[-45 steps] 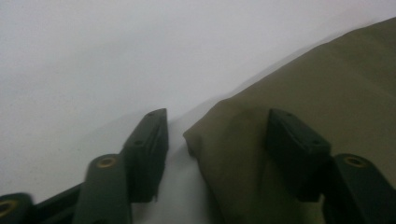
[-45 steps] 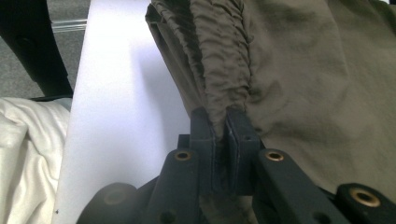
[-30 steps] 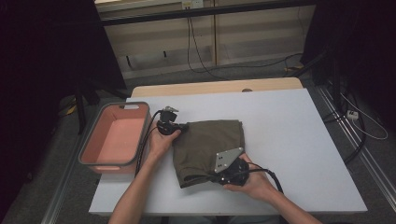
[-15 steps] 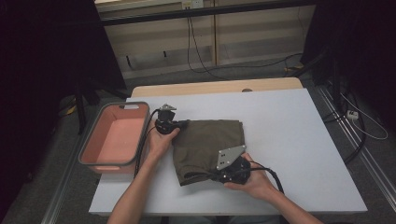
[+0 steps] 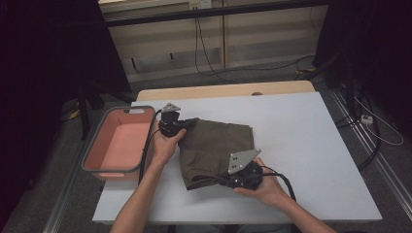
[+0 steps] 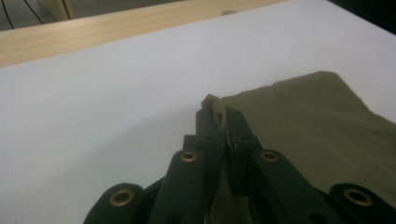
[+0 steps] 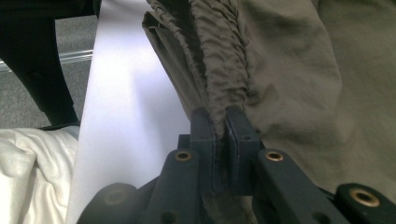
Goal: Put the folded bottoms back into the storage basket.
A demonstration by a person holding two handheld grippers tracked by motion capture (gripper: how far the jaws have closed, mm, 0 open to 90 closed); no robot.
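Olive-green folded cloth garment, mid-frame on white table: left gripper & right gripper both clamped on its edges. Left's bite is thin, corner could slip out; uneven pull prob undoes the fold.

L gripper & R gripper: fingers clamped, forearms low.

high view: above, facing forward-down | gripper views: close along jaws (probably low) | shared: olive cloth

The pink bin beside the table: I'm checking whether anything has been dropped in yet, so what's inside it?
The pink bin shows a bare pink floor in the high view. Its near inner wall is hidden by the rim. The olive garment lies on the table.
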